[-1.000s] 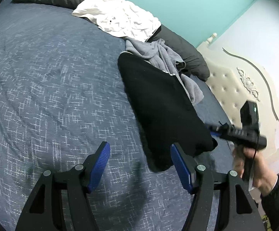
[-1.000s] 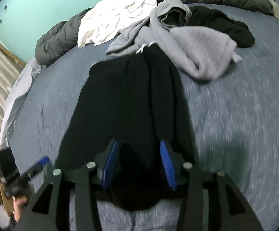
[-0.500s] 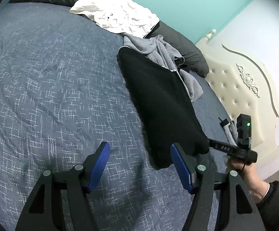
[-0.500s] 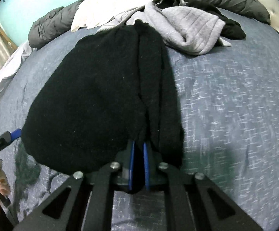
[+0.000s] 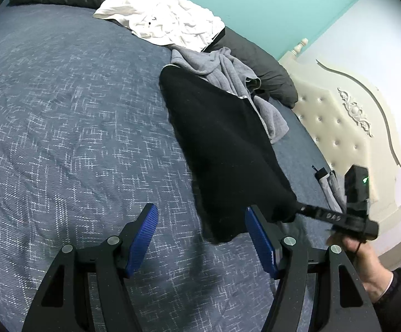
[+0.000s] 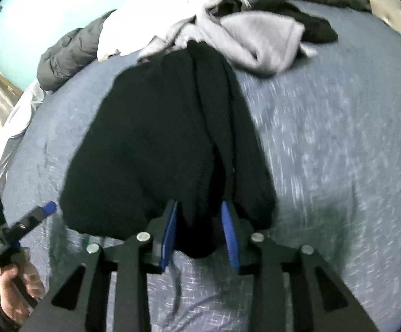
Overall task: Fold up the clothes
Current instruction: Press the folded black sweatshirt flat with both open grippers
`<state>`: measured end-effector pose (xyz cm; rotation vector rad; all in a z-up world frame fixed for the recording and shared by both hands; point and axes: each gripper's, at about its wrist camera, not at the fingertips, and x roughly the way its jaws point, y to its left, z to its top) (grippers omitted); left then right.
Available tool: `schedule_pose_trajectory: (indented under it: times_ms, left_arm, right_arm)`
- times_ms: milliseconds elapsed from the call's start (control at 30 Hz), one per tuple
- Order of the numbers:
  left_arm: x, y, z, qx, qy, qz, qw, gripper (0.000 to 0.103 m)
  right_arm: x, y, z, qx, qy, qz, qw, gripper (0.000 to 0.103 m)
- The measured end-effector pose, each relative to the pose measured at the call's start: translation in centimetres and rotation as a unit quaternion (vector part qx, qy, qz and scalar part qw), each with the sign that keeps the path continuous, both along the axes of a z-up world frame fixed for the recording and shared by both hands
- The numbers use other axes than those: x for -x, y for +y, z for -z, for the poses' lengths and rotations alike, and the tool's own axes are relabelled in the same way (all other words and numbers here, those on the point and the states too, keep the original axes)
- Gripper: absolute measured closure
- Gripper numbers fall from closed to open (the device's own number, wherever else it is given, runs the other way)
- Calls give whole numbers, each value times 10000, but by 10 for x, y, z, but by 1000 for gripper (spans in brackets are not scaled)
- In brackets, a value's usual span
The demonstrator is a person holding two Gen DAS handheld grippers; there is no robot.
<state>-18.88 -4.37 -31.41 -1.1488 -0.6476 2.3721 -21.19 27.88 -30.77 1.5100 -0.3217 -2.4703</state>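
Your left wrist view looks down across the bed toward the headboard at upper right. Your right wrist view tips steeper and closer over the black garment. Both views share that garment and the clothes pile.

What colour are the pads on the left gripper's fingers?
Blue, ribbed pads on black fingers; clearest in the left wrist view.

Matt black knit garment
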Motion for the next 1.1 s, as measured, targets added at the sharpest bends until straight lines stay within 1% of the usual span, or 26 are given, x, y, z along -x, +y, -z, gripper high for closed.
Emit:
schedule_pose_trajectory:
  times_ms: [67, 100, 133, 167, 267, 400, 500, 633, 700, 767, 800, 833, 867, 967, 1033, 1067, 1100]
  left_arm:
    - [1, 2, 0, 8, -10, 11, 10000, 33]
    - [1, 2, 1, 15, -23, 15, 10000, 33]
    - [1, 3, 2, 23, -34, 17, 10000, 33]
    - [1, 3, 3, 27, -39, 16, 10000, 33]
    - [1, 2, 3, 33, -42, 8, 10000, 33]
    - [2, 2, 3, 23, -40, -5, 10000, 33]
    - [2, 3, 3, 35, -53, 14, 10000, 33]
    - [4, 4, 3, 0, -107, 34, 9999, 33]
    - [4, 5, 2, -133, -179, 40, 9997, 33]
    - [4, 9, -2, -268, -222, 68, 9994, 31]
    - [5, 12, -5, -305, -235, 79, 9992, 30]
    - [6, 16, -8, -277, -246, 70, 9993, 26]
    - [7, 20, -9, -253, -278, 86, 9993, 25]
    - [17, 31, -8, -251, -499, 86, 9984, 25]
    - [24, 38, -6, -243, -632, 97, 9977, 25]
    - [27, 41, -5, -229, -687, 106, 9973, 25]
    - [30, 43, -4, -221, -751, 107, 9969, 25]
  right_arm:
    - [-3, 3, 7, 60, 6, 23, 10000, 72]
    - [-5, 5, 8, 97, 42, 30, 9999, 85]
    - [-5, 5, 7, 32, 83, -10, 10000, 91]
    - [-5, 5, 6, -45, 124, -55, 9999, 96]
    - [-5, 7, 3, -278, 252, -161, 9992, 98]
    - [-2, 14, 5, -563, 364, -115, 9977, 99]
    - [-1, 10, 18, -852, 388, -219, 9954, 99]
    - [1, 12, 22, -833, 367, -281, 9955, 99]
    - [3, 11, 21, -893, 323, -422, 9946, 98]
    - [5, 13, 19, -825, 293, -503, 9949, 98]
    - [6, 14, 18, -748, 267, -500, 9956, 96]
    - [7, 17, 16, -600, 252, -476, 9967, 95]
    - [7, 21, 14, -444, 238, -451, 9977, 94]
    - [6, 26, 7, -344, 261, -445, 9981, 85]
    - [6, 29, -1, -289, 293, -414, 9983, 82]
    - [6, 32, -5, -245, 329, -364, 9985, 79]
    - [6, 36, -12, -186, 403, -254, 9987, 74]
